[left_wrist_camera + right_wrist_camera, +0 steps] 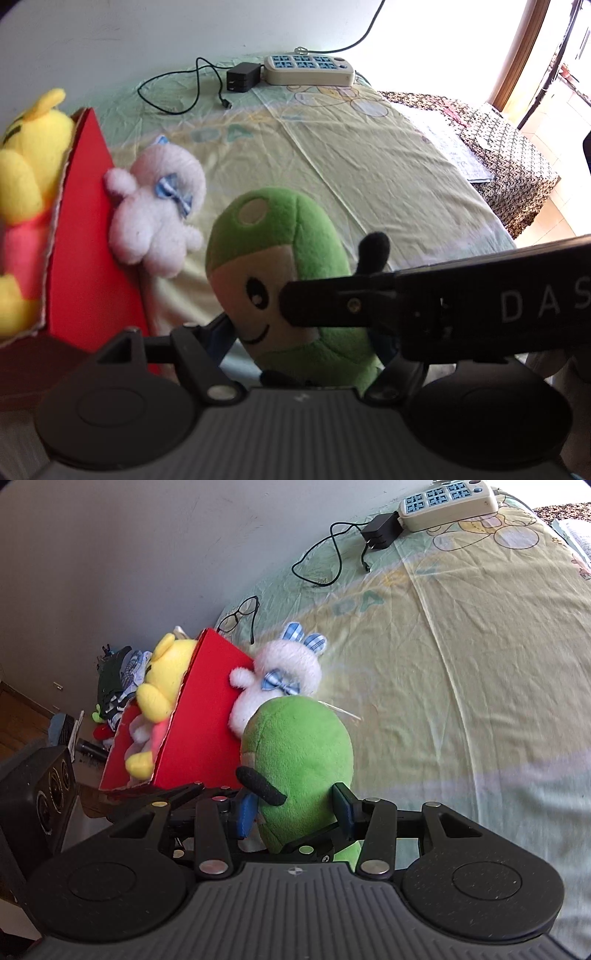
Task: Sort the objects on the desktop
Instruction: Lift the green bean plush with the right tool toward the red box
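A green plush toy with a smiling face is held above the bed sheet. My right gripper is shut on the green plush, its blue pads pressing both sides. In the left wrist view that gripper's black finger crosses the plush's face. My left gripper sits close under the plush; whether its jaws press it is not clear. A red box at the left holds a yellow plush. A white bunny plush with a blue bow leans against the box's side.
A beige power strip and a black adapter with its cable lie at the far edge by the wall. Glasses lie behind the red box. A patterned cloth lies right of the sheet. A black speaker stands at left.
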Demonstrator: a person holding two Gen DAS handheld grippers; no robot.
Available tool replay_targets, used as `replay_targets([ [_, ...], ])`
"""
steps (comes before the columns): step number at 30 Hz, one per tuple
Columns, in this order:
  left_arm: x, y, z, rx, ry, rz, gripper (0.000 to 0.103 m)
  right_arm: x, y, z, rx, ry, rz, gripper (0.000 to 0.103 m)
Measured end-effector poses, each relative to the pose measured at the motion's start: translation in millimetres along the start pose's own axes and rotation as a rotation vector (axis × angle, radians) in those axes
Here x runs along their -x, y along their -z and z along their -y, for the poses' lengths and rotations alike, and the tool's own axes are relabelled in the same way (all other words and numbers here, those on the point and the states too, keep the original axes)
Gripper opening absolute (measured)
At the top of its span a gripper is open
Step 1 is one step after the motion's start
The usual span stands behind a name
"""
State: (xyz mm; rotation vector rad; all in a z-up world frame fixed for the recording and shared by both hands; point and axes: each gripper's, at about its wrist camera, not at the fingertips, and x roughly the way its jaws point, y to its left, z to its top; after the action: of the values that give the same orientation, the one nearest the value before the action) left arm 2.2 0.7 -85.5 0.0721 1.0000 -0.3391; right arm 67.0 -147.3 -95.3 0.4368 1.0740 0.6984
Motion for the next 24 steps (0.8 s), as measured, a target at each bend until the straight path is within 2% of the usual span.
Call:
replay_targets([
  [11,59.2,69.1,-41.4,-0.073,0.026,-0.024,0.074,-13.6,67.7,-74.2,-0.014,0.026,-0.013,0.047],
  [18,99.2,107.8,-79.2,-0.070,0.018,-0.008,0.073,-28.0,106.4,-124.5,0.000,0.002,0.004,0.047],
  [24,128.5,136.4,-113.7,-0.041,-0.004,-0.006,0.073,-48.6,127.2,-160.4,0.033,-0.036,-0.018,0.047],
])
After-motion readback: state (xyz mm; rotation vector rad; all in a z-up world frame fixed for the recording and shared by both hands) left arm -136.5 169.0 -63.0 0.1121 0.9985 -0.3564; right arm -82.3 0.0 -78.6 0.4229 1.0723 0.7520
